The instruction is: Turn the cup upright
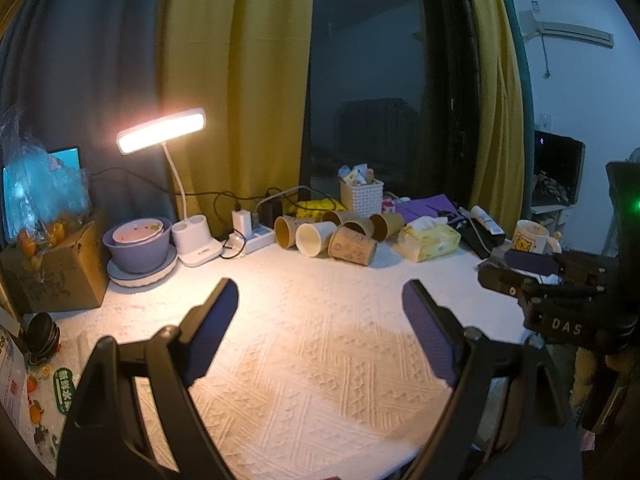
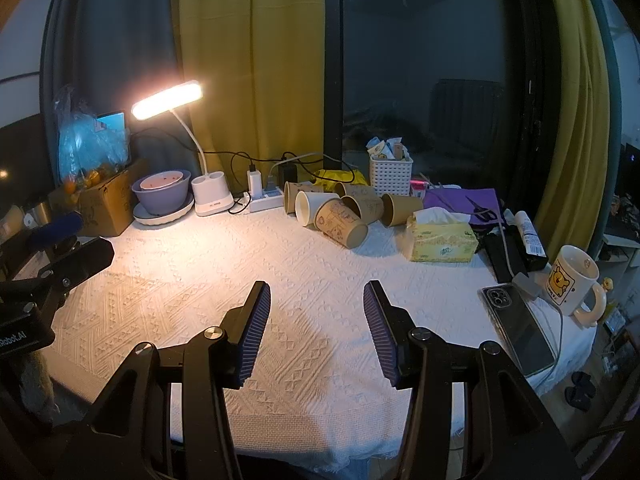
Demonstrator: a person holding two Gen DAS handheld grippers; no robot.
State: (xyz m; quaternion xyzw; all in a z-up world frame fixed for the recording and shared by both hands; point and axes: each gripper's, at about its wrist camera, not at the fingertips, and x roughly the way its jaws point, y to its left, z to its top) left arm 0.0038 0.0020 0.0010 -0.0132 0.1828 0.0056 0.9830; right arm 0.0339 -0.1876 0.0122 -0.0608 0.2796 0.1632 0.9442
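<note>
Several paper cups lie on their sides in a heap at the back of the white table. A brown printed cup (image 1: 352, 246) (image 2: 341, 224) lies nearest the front of the heap, beside a white cup (image 1: 314, 237) (image 2: 310, 207). My left gripper (image 1: 320, 296) is open and empty, well short of the cups. My right gripper (image 2: 316, 300) is open and empty, also short of the heap. The right gripper's body also shows at the right edge of the left wrist view (image 1: 552, 280), and the left gripper's body at the left edge of the right wrist view (image 2: 52, 264).
A lit desk lamp (image 2: 166, 100), a purple bowl (image 2: 162, 194), a power strip (image 2: 264, 200) and a cardboard box (image 2: 106, 204) stand at the back left. A yellow tissue pack (image 2: 440, 240), a white basket (image 2: 390, 176), a phone (image 2: 520, 328) and a bear mug (image 2: 572, 284) sit on the right.
</note>
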